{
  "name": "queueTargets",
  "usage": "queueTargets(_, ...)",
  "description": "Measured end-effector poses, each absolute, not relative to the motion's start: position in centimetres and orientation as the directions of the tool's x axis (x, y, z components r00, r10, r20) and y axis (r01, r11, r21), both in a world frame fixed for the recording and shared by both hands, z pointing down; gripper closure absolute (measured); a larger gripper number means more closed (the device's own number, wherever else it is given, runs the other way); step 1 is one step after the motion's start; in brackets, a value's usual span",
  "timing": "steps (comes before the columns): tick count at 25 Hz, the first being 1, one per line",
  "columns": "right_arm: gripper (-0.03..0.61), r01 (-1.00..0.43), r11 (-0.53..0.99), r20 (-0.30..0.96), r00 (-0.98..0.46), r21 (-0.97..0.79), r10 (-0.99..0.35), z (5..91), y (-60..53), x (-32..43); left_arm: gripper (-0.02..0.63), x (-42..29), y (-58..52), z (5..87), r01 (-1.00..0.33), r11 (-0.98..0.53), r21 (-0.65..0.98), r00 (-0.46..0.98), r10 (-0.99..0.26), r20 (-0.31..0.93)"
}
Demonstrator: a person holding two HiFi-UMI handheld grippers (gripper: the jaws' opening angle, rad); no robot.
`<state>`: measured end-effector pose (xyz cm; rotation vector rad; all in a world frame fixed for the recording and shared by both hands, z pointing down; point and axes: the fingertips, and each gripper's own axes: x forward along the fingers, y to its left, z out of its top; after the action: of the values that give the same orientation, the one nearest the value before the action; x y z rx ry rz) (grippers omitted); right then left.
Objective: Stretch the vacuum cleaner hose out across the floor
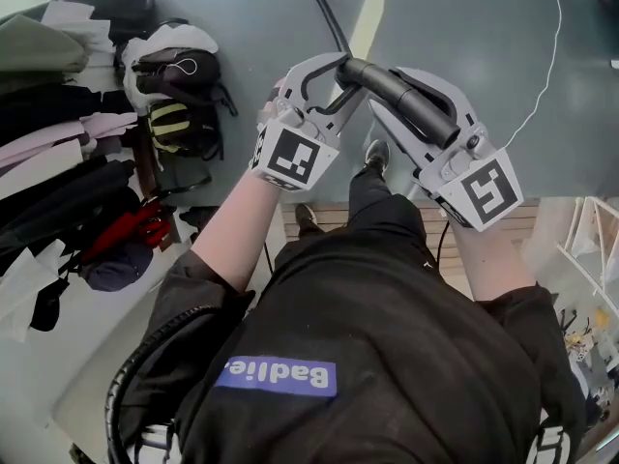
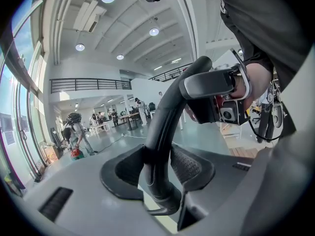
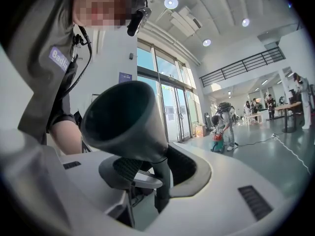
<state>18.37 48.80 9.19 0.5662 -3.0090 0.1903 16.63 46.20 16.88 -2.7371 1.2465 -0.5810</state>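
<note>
The black vacuum cleaner hose (image 1: 324, 13) runs from the far floor up to my hands and ends in a thick rigid tube (image 1: 411, 102). My left gripper (image 1: 338, 83) is shut on the curved part just behind that tube, and its pads press the bend (image 2: 158, 146) from both sides in the left gripper view (image 2: 160, 176). My right gripper (image 1: 387, 93) is shut on the tube itself. In the right gripper view (image 3: 152, 173) the tube's open mouth (image 3: 123, 119) faces the camera. Both grippers are held close together in front of the person's body.
Clothes and bags (image 1: 174, 95) are piled at the left. A yellow line (image 1: 368, 22) and a thin white cable (image 1: 542, 85) cross the grey floor. A wooden board (image 1: 334, 216) lies under the feet, with a white rack (image 1: 595, 249) at right. Far off, a person bends over a red machine (image 3: 216, 137).
</note>
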Motion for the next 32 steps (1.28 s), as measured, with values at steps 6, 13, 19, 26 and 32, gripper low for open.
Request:
queueTargets(6, 0.423, -0.444, 0.895, 0.105, -0.892, -0.033, -0.439, 13.2, 60.2, 13.1, 0.449, 11.2, 57.1, 21.3, -0.702, -0.665, -0.254, 0.633, -0.746, 0.205)
queueTargets(13, 0.423, -0.591, 0.802, 0.137, -0.805, -0.086, -0.578, 14.5, 73.3, 9.0, 0.448, 6.2, 70.7, 22.1, -0.64, -0.709, -0.298, 0.683, -0.702, 0.203)
queueTargets(19, 0.423, -0.634, 0.77, 0.111, -0.772, -0.066, -0.626, 11.8, 78.0, 5.5, 0.448, 3.5, 73.4, 20.0, -0.639, -0.676, -0.367, 0.663, -0.726, 0.182)
queueTargets(26, 0.423, -0.649, 0.757, 0.108, -0.76, -0.081, -0.64, 11.6, 81.2, 4.5, 0.443, 5.5, 74.2, 20.7, -0.495, -0.698, -0.517, 0.711, -0.668, 0.221)
queueTargets(32, 0.423, -0.631, 0.76, 0.154, -0.775, -0.155, -0.613, 14.0, 82.6, 5.9, 0.468, 7.3, 75.5, 21.8, -0.463, -0.759, -0.457, 0.755, -0.608, 0.245)
